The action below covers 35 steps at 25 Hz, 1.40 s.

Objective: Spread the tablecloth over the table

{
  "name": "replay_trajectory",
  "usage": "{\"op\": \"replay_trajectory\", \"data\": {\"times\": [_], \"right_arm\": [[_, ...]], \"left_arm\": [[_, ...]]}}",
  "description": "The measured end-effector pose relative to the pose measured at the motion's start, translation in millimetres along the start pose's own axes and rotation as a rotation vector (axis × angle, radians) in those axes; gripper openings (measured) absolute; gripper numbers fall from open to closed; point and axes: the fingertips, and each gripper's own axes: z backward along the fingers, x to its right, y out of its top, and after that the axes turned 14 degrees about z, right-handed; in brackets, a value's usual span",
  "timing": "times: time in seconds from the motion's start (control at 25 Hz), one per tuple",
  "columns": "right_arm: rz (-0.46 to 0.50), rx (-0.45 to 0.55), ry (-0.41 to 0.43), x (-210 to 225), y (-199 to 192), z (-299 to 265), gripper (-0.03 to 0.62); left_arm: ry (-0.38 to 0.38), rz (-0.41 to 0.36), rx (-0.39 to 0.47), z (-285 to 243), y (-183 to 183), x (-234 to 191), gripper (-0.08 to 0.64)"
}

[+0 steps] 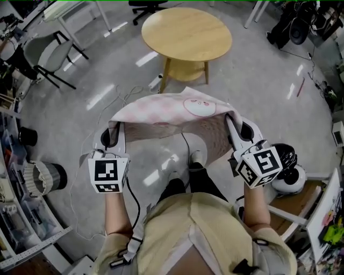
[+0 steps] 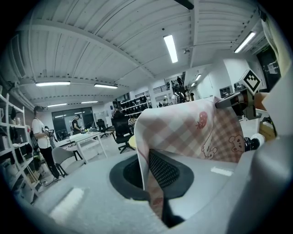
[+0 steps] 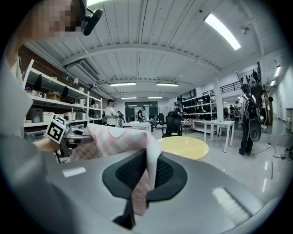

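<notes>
A pink checked tablecloth point(image 1: 172, 114) with cartoon prints hangs stretched between my two grippers, held in the air short of the round wooden table point(image 1: 186, 33). My left gripper point(image 1: 113, 128) is shut on the tablecloth's left corner point(image 2: 149, 176). My right gripper point(image 1: 232, 119) is shut on the right corner point(image 3: 145, 183). The cloth sags and folds under itself between them. In the right gripper view the table point(image 3: 183, 147) lies ahead, bare. The cloth point(image 2: 192, 130) fills the middle of the left gripper view, with the right gripper point(image 2: 236, 101) behind it.
A grey chair point(image 1: 40, 53) and a white desk point(image 1: 72, 11) stand at the far left. A black office chair base point(image 1: 144, 6) is beyond the table. A cable point(image 1: 129, 96) trails on the floor. Shelving point(image 1: 16, 215) and a bin point(image 1: 45, 177) line the left; a white device point(image 1: 290, 174) sits right.
</notes>
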Motion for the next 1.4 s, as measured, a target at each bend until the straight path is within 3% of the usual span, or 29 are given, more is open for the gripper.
{"op": "replay_trajectory", "data": {"times": [0.44, 0.72, 1.04, 1.24, 1.4], "right_arm": [[0.015, 0.075, 0.104, 72.6, 10.8, -38.6, 0.009], [0.004, 0.092, 0.179, 138.3, -1.5, -67.9, 0.009], [-0.003, 0.114, 0.177, 159.4, -1.5, -81.8, 0.009], [0.022, 0.117, 0.182, 195.8, 14.4, -110.7, 0.009], [0.032, 0.107, 0.172, 195.9, 9.4, -121.2, 0.009]], "left_arm": [[0.095, -0.036, -0.015, -59.5, 43.8, 19.0, 0.005], [0.175, 0.014, -0.045, -114.0, 57.3, 47.3, 0.005], [0.183, -0.018, -0.045, -123.0, 61.3, 57.7, 0.005], [0.197, -0.037, -0.038, -161.3, 90.3, 55.1, 0.005], [0.184, -0.050, -0.031, -176.8, 89.8, 46.5, 0.006]]}}
